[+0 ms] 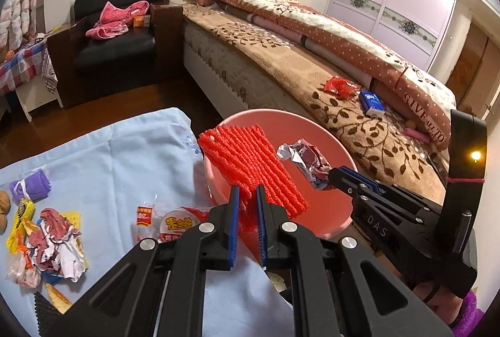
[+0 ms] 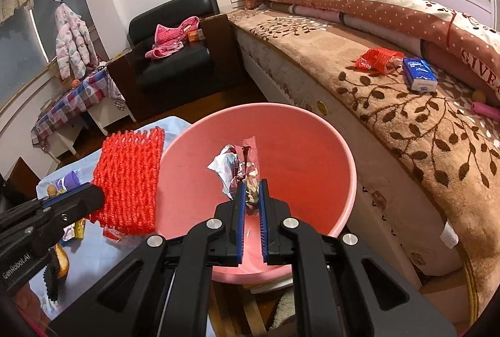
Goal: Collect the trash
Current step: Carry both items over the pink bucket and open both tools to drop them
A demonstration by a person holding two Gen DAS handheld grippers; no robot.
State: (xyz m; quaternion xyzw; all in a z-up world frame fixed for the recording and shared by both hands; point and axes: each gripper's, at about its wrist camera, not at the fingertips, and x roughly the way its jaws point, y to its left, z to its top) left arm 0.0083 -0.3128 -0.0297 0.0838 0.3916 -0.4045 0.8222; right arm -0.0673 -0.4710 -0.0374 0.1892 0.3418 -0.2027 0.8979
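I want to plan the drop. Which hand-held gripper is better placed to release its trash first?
Right hand-held gripper: its crumpled wrapper hangs over the pink basin, while the left's red foam net sits at the rim.

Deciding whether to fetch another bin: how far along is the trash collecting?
Nothing lies loose in the pink basin yet. In hand: left gripper holds red foam netting, right gripper a crumpled wrapper, both over it. Left: wrapper pile on the blue cloth.
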